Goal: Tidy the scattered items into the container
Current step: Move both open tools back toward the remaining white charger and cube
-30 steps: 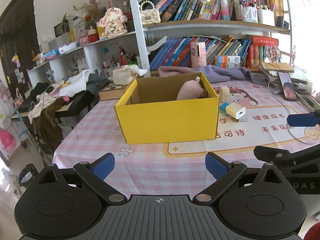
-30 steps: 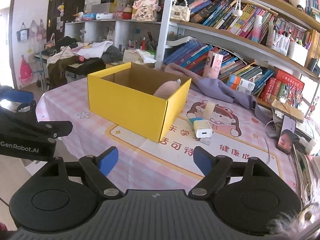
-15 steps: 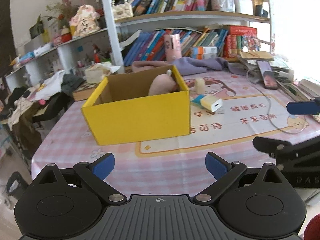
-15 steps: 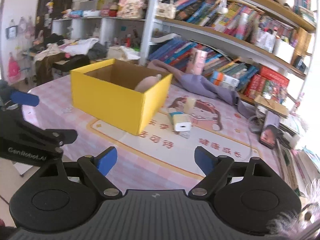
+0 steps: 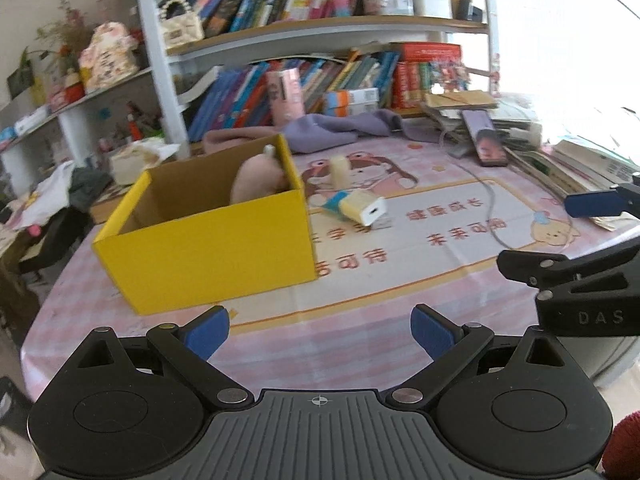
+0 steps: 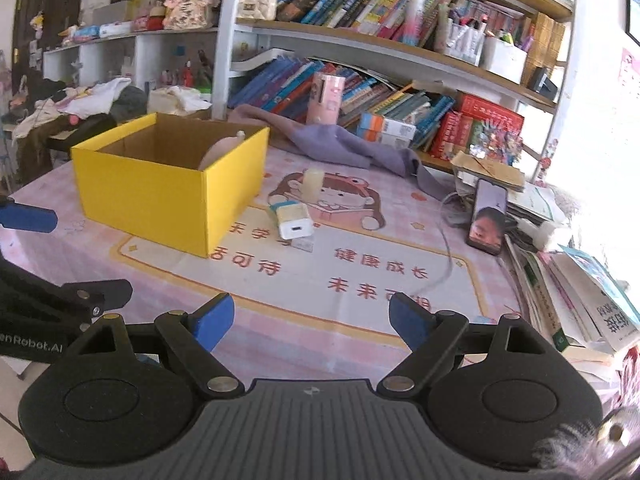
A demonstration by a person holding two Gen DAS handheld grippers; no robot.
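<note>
A yellow cardboard box [image 5: 208, 244] [image 6: 160, 196] stands on the pink table with a pink soft item [image 5: 256, 180] [image 6: 220, 148] inside. To its right lie a white and yellow charger block [image 5: 364, 208] [image 6: 294, 222] on a blue item [image 5: 334, 202], and a pale cream cylinder [image 5: 338, 170] [image 6: 312, 184] behind them. My left gripper [image 5: 320, 328] is open and empty, near the table's front edge. My right gripper [image 6: 310, 318] is open and empty, to the right of the left one.
A phone [image 6: 488, 220] and a white cable [image 6: 448, 248] lie at the right. A purple cloth [image 6: 344, 144] and a pink tube [image 6: 326, 98] sit at the back below bookshelves. Stacked books [image 6: 580, 292] line the right edge.
Both views have swung to the right, so the box now sits further left. Both grippers stay open and empty.
</note>
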